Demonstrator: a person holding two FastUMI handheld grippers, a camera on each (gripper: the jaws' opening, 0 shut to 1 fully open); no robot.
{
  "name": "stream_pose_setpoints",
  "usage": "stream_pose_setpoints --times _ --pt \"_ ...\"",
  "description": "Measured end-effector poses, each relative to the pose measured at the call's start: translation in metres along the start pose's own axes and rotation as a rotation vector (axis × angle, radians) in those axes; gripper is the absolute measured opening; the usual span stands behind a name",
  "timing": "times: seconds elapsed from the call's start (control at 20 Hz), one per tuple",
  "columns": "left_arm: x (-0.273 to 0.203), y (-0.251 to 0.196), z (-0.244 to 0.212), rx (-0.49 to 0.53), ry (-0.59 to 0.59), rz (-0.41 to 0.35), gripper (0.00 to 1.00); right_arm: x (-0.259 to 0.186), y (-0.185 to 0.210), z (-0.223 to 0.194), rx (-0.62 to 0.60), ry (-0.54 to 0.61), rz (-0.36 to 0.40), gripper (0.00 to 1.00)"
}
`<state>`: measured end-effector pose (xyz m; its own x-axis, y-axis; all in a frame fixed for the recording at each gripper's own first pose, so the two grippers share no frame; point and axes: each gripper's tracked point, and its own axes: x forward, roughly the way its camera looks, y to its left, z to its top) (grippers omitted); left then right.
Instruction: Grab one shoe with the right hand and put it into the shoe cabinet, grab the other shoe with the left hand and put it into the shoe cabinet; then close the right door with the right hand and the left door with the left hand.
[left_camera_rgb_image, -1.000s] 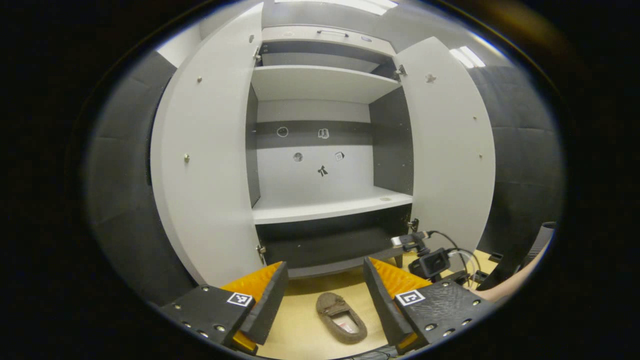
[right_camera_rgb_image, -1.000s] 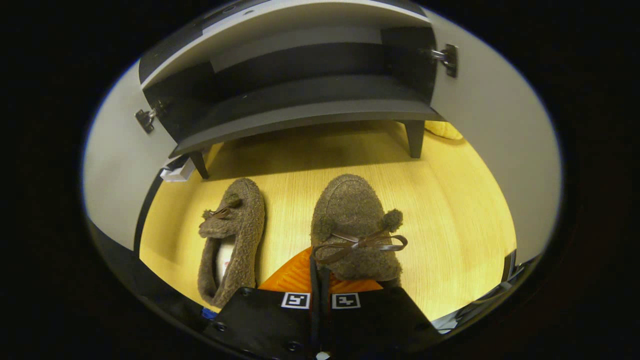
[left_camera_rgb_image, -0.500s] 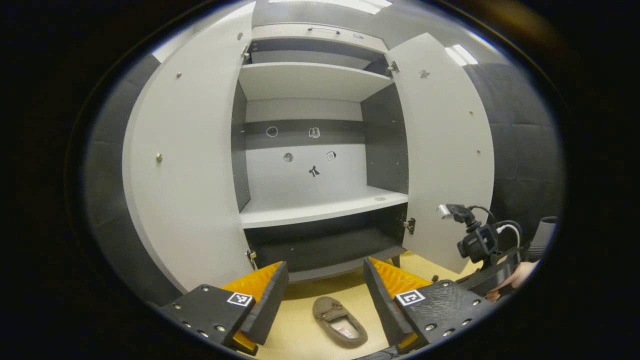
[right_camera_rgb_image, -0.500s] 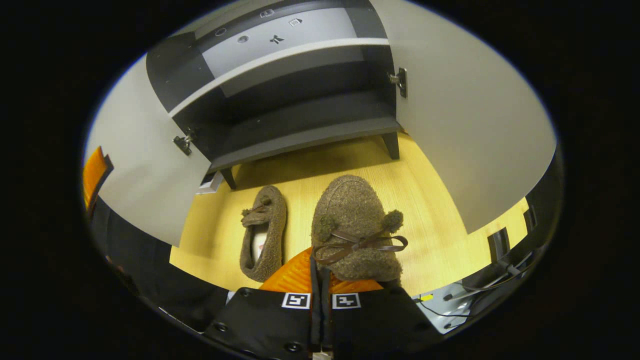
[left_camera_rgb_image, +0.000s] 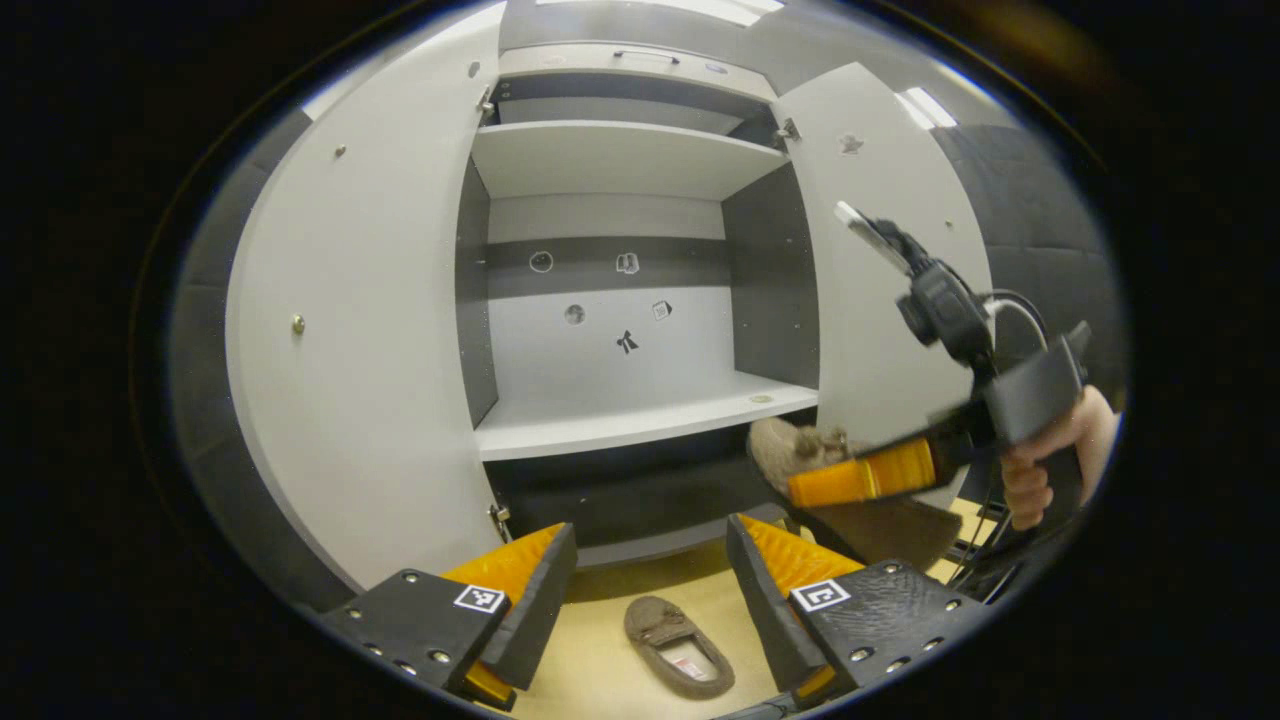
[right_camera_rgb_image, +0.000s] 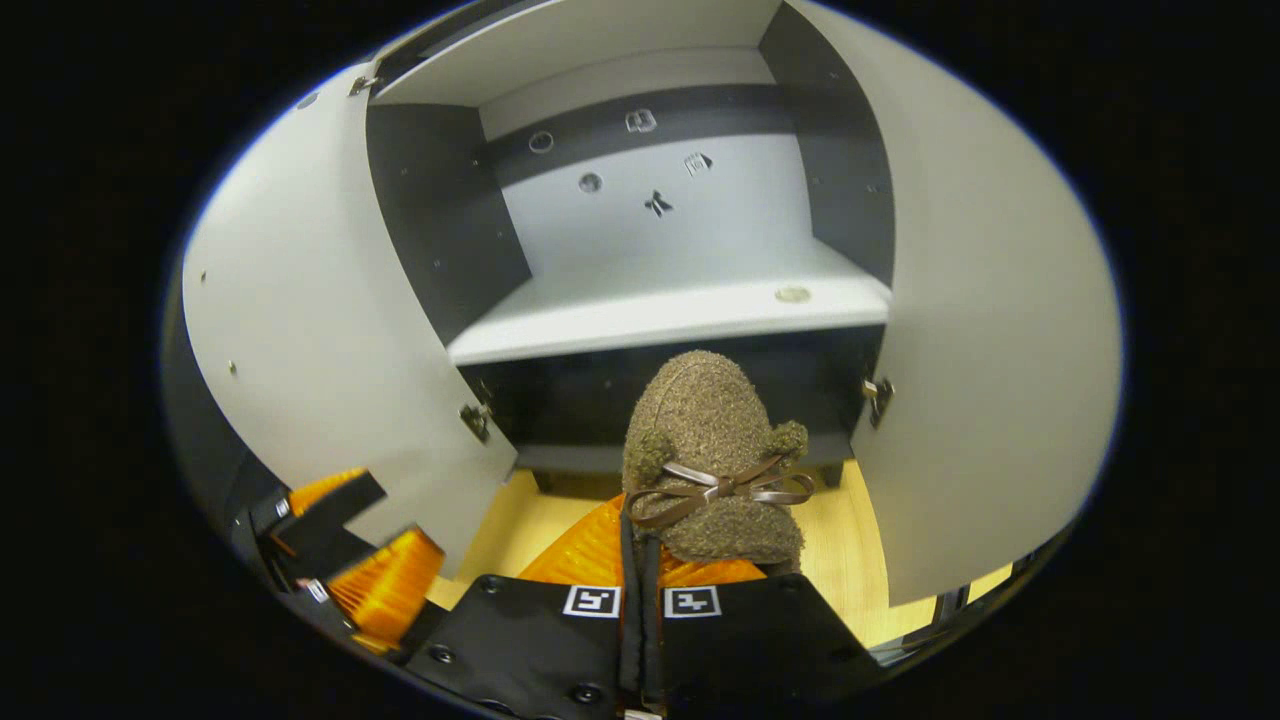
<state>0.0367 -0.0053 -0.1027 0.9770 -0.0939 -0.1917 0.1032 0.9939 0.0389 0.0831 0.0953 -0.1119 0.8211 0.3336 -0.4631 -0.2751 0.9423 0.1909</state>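
Right gripper clamped on shoe facing open cabinet; left gripper fingers wide over floor shoe.

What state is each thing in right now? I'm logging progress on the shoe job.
Right gripper: shut on the held shoe, raised before the cabinet.
Left gripper: open.
Other shoe: on the floor.
Left door: open.
Right door: open.

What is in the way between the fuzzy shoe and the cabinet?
Nothing visible. The right gripper holds the shoe in front of the cabinet, both doors stand wide open, and the shelves ahead look bare.
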Motion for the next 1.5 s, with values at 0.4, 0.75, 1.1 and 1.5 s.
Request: stream_pose_setpoints --times 0.4,0.75,1.1,1.5 --pt "-0.007 0.031 0.030 -0.019 -0.036 0.108 0.87 0.049 -0.008 0.170 -0.079 -0.222 0.013 0.02" --pt "-0.019 0.061 0.032 -0.039 0.021 0.296 0.87 0.140 -0.016 0.245 -0.120 -0.279 -0.007 0.02" --pt "-0.029 0.067 0.038 -0.034 0.018 0.397 0.87 0.202 -0.028 0.252 -0.134 -0.296 -0.051 0.00" --pt "-0.023 0.077 0.039 -0.069 0.014 0.425 0.87 0.226 -0.033 0.230 -0.145 -0.216 -0.072 0.11"
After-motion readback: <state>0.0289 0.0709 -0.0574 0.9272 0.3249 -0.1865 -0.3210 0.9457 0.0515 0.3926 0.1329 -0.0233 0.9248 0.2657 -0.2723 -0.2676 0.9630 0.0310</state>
